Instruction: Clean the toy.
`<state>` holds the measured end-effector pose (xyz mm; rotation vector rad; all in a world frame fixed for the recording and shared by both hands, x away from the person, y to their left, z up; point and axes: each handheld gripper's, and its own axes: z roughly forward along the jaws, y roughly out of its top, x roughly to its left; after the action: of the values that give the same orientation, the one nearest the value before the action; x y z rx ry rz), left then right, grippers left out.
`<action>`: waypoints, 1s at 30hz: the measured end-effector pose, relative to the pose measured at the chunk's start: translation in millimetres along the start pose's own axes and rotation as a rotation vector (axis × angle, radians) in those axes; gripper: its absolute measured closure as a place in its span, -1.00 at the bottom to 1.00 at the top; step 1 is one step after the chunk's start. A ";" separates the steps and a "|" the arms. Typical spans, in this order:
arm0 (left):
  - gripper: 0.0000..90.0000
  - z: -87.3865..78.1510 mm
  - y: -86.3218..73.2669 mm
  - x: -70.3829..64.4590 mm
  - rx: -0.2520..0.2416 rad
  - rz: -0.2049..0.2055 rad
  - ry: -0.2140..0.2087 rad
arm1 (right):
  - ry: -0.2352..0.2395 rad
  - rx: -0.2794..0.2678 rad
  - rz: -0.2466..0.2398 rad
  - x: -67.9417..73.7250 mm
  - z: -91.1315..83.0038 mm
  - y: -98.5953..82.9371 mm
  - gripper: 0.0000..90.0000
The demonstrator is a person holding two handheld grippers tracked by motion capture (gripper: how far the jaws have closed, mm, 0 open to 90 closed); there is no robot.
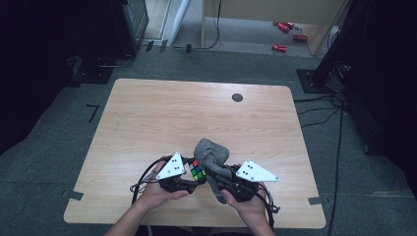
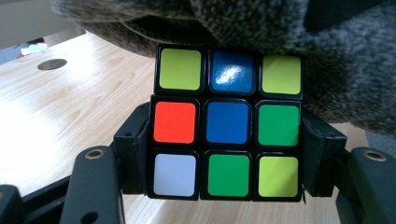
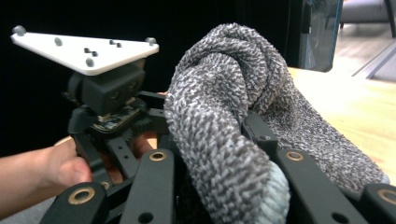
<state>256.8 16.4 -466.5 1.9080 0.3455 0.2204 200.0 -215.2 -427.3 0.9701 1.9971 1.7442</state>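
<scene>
A scrambled Rubik's cube [image 2: 227,128] sits clamped between the black jaws of my left gripper [image 2: 227,154], its face showing yellow-green, blue, orange, green and white tiles. In the high view the cube [image 1: 197,171] is held just above the table's near edge by my left gripper [image 1: 189,177]. A grey knitted cloth [image 3: 233,121] is bunched between the jaws of my right gripper [image 3: 219,182] and drapes over them. From above, the cloth [image 1: 212,153] rises right beside the cube, held by my right gripper [image 1: 221,179]. The cloth [image 2: 261,28] looms directly behind the cube.
The light wooden table [image 1: 162,118] has a round dark grommet [image 1: 237,97] near its far edge. Grey carpet with cables surrounds it, and red objects [image 1: 285,27] lie on the floor beyond. The left gripper with its white plate [image 3: 86,49] appears beside the cloth.
</scene>
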 end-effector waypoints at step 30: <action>-0.24 -30.7 5.5 28.6 -0.199 -0.203 -0.034 | 0.033 0.064 -0.174 -27.1 17.5 -37.0 0.55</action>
<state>274.7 51.4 -450.8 1.6663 0.4732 0.0837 220.2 -221.2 -471.7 0.7657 2.1007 1.6223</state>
